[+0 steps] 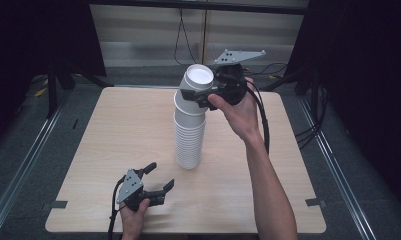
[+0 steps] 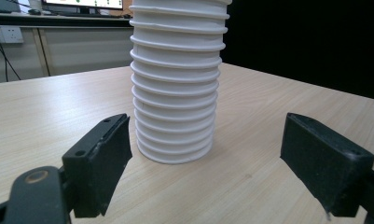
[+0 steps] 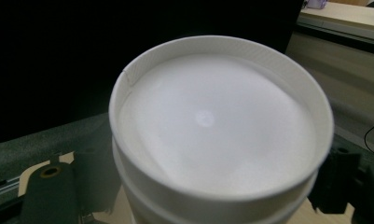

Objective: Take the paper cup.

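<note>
A tall stack of white paper cups (image 1: 189, 140) stands upside down in the middle of the wooden table (image 1: 103, 150). Its top cup (image 1: 195, 82) is tilted to the left, away from the straight column, with my right gripper (image 1: 202, 96) shut on its sides. In the right gripper view the cup's recessed base (image 3: 212, 121) faces the camera, a black jaw on either side of it. My left gripper (image 1: 161, 175) rests open near the table's front edge. In the left gripper view its fingers (image 2: 100, 163) stand wide apart, short of the stack's ribbed lower part (image 2: 175, 93).
Metal rails (image 1: 23, 170) run along the floor on both sides of the table. Cables (image 1: 180, 40) hang against the back wall. In the left gripper view a bench with a wall socket (image 2: 10, 33) stands behind the table.
</note>
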The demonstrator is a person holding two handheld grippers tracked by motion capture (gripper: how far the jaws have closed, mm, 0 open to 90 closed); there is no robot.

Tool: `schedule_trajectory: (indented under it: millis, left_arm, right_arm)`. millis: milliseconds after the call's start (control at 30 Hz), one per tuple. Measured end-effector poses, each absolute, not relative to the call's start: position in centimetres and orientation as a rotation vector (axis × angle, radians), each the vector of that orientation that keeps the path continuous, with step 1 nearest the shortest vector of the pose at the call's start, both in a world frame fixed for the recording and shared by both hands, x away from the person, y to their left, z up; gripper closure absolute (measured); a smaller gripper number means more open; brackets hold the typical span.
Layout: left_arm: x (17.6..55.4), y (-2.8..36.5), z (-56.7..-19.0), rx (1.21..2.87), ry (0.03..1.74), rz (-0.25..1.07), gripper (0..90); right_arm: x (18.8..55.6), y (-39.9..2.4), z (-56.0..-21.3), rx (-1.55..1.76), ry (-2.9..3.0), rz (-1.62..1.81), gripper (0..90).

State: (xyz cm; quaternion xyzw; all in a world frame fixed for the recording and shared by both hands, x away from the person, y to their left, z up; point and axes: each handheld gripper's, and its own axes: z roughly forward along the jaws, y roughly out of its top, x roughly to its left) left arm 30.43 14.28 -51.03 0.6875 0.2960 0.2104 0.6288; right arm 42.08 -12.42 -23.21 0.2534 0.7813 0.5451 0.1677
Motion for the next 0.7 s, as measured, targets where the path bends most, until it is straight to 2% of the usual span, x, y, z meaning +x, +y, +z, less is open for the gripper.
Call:
schedule_trajectory:
  millis: [700]
  left_arm:
    - [30.5, 14.3, -51.0, 1.58, 0.674, 0.482, 16.0]
  right_arm:
    - [41.1, -14.0, -23.0, 0.698, 2.077, 1.716, 21.0]
